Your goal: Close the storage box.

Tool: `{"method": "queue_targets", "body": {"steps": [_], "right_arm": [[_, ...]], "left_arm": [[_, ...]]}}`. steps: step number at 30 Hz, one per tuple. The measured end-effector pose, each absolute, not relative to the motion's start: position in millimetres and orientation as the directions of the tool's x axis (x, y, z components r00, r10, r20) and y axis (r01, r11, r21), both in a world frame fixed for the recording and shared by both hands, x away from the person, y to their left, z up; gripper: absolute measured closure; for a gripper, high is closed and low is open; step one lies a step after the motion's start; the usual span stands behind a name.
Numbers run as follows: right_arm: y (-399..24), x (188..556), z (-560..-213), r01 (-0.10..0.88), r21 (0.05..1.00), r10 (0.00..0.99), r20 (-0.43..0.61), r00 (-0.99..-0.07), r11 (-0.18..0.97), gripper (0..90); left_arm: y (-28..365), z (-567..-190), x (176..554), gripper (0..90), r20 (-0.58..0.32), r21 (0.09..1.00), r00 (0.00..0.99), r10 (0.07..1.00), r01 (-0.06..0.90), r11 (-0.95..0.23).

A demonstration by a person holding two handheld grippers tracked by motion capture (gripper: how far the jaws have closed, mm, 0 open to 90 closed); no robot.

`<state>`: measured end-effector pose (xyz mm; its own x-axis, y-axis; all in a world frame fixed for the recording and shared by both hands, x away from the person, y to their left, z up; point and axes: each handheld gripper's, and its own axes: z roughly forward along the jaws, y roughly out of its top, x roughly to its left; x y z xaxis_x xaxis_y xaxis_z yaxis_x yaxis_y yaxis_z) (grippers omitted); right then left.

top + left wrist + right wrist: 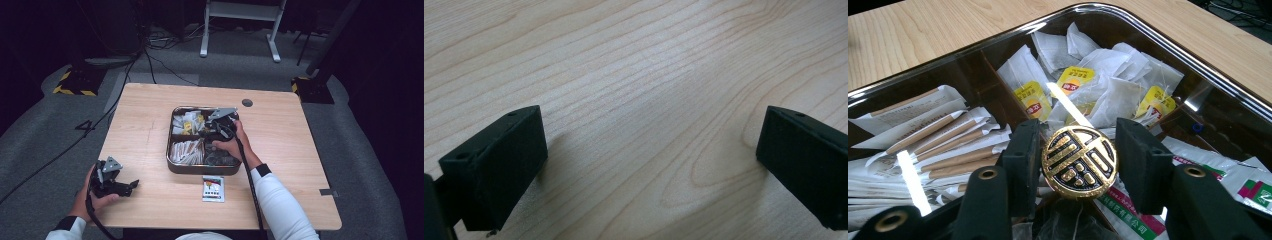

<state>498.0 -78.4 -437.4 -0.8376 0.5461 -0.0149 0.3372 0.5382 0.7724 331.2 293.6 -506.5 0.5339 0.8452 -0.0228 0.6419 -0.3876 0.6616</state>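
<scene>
On the wooden table (150,115) sits a tray (1168,45). Its round gold knob (1079,161) faces up between the right gripper (1079,162) jaws (left jaw touching, right jaw just apart, grip loose). The left gripper (651,155) rests open.

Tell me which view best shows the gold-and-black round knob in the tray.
The right gripper view: the knob sits close up between the right gripper jaws, its pattern clear. In the high view the hand covers that spot of the tray. The left gripper view faces the table.

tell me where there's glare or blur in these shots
Right gripper view: bright glare streaks on the clear lid of the dark compartment tray, sharp round gold-and-black knob. Left gripper view: black fingers soft, shadowing the light wooden table. High view: dim surroundings.
</scene>
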Motion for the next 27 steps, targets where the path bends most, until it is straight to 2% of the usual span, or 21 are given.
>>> {"method": "queue_targets", "body": {"steps": [7, 13, 19, 27], "right_arm": [[-81, 497, -436, 0.328, 0.764, 0.538, -0.03, -0.842, 0.556, 43.5], [-83, 494, -434, 0.309, 0.752, 0.536, -0.069, -0.842, 0.582, 29.7], [-86, 491, -433, 0.292, 0.74, 0.529, -0.101, -0.843, 0.606, 26.1], [-94, 486, -427, 0.284, 0.751, 0.52, -0.091, -0.849, 0.597, 21.1]], "left_arm": [[293, -507, 331, 0.3, -0.027, 0.664, 0.53, 0.848, 0.643, -0.381], [293, -507, 331, 0.3, -0.027, 0.664, 0.529, 0.848, 0.643, -0.381], [293, -507, 331, 0.3, -0.027, 0.664, 0.53, 0.848, 0.643, -0.381], [293, -507, 331, 0.3, -0.027, 0.664, 0.53, 0.848, 0.643, -0.381]]}}
